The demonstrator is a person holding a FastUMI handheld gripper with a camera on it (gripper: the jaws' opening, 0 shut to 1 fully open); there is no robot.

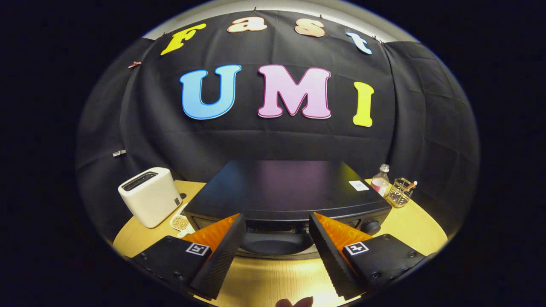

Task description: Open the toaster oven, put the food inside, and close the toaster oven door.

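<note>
A black toaster oven (281,183) stands on the wooden table (264,281), right ahead of me. Its front with the dark glass door (273,246) faces me and looks shut, though I see it at a steep angle. My gripper (277,217) is open, its fingers spread wide on either side of the door's upper edge, just short of it, with nothing held. A small white dish with beige food (181,222) lies left of the oven, beside the toaster.
A white pop-up toaster (149,196) stands left of the oven. A round knob (370,227) sits on the oven's right front. Behind the oven's right corner are a small bottle (379,181) and a wire basket (401,192). A small reddish-brown shape (294,302) shows at the near table edge.
</note>
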